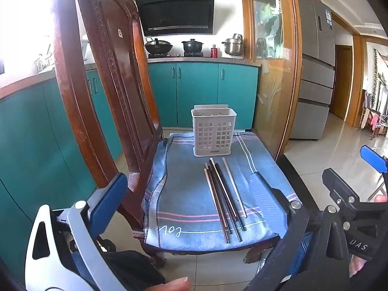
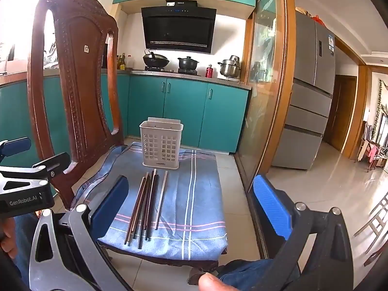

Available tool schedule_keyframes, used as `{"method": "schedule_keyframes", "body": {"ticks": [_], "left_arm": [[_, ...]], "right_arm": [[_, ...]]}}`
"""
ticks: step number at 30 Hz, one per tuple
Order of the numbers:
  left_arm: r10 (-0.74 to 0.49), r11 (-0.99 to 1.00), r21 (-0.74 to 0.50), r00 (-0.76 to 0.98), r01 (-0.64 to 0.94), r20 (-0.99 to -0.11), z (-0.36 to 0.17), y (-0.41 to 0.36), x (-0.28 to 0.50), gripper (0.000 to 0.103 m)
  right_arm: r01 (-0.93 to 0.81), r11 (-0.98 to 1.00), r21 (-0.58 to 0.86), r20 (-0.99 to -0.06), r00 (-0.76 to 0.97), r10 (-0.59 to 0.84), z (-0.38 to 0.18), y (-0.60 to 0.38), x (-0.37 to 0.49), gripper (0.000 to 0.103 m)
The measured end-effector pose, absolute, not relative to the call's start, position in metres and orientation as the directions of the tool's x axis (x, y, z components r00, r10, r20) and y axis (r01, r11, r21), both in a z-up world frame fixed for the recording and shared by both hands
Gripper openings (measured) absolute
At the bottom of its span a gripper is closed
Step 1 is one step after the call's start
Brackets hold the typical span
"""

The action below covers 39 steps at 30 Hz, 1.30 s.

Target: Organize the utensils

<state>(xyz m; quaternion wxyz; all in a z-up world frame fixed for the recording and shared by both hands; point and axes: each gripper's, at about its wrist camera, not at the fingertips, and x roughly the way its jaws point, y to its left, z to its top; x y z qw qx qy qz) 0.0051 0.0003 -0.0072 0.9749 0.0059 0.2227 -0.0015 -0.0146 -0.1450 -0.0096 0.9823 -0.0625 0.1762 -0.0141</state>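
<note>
You have one white holder (image 1: 214,133) standing on one blue cloth (image 1: 184,208) over one wooden chair (image 1: 114,77). The chopsticks (image 1: 224,196) lie bundled, about seven, though the overlap hides the exact number. On the stove behind, you can count two dark pots (image 2: 171,61) and one steel pot (image 2: 229,66).

A carved dark wooden chair (image 2: 72,77) carried everything, its seat covered by a blue cloth (image 2: 194,194) with pink and white stripes, its tall backrest rising on the left. On the cloth, at the far end of the seat, a white slotted plastic utensil holder (image 2: 161,143) stood upright. Just near of it lay a bundle of chopsticks (image 2: 145,206), dark brown and pale ones side by side, running lengthwise from the holder's base toward the seat's near edge.
</note>
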Motion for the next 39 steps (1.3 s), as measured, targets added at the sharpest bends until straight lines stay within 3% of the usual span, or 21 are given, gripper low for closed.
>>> {"method": "schedule_keyframes", "body": {"ticks": [39], "left_arm": [[0.004, 1.0, 0.022, 0.896, 0.006, -0.445, -0.01, -0.0027, 0.0057, 0.1]], "right_arm": [[0.002, 0.993, -0.119, -0.341, 0.939, -0.043, -0.0109, -0.1466, -0.0217, 0.1]]}}
